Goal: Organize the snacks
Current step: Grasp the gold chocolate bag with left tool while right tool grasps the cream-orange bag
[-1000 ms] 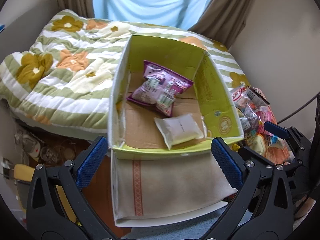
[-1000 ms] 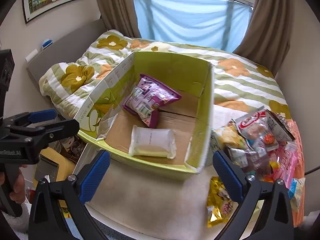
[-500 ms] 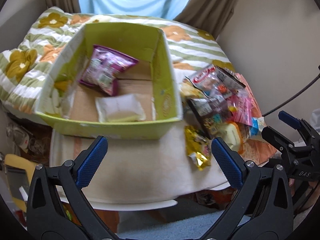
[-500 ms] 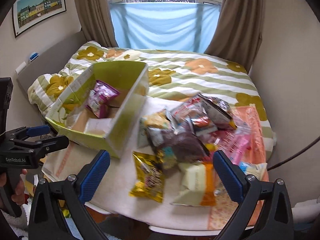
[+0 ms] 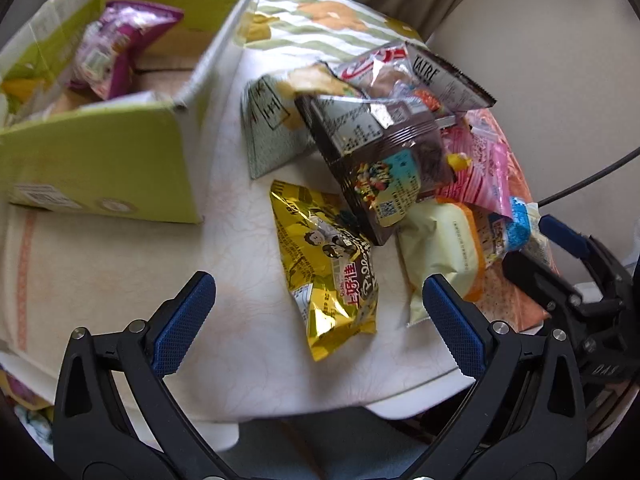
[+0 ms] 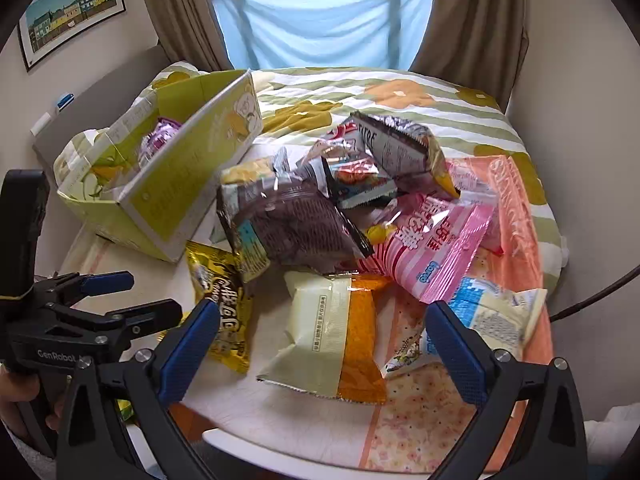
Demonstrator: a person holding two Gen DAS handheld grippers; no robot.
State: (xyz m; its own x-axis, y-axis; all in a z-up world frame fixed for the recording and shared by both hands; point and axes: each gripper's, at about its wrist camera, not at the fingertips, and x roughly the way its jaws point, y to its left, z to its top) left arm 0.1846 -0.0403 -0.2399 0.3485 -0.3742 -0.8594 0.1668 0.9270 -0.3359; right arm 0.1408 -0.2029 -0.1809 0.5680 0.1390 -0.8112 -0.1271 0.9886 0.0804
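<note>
Both your grippers have swung from the green cardboard box (image 5: pixel 100 152) to the snack pile; left gripper (image 5: pixel 320 304) and right gripper (image 6: pixel 320 336) gape empty above the gold foil packet (image 5: pixel 328 264).

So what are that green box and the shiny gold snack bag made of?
The green box looks like cardboard: matte printed walls, and plain brown board showing inside. The gold snack bag looks like metallised plastic film, glossy and crinkled, with bright glare on its creases; whether true foil lies beneath can't be told.

Snack pkts (image 6: pixel 320 216) piled on table, purple pkt (image 5: pixel 116 48) in green box (image 5: pixel 100 160)
</note>
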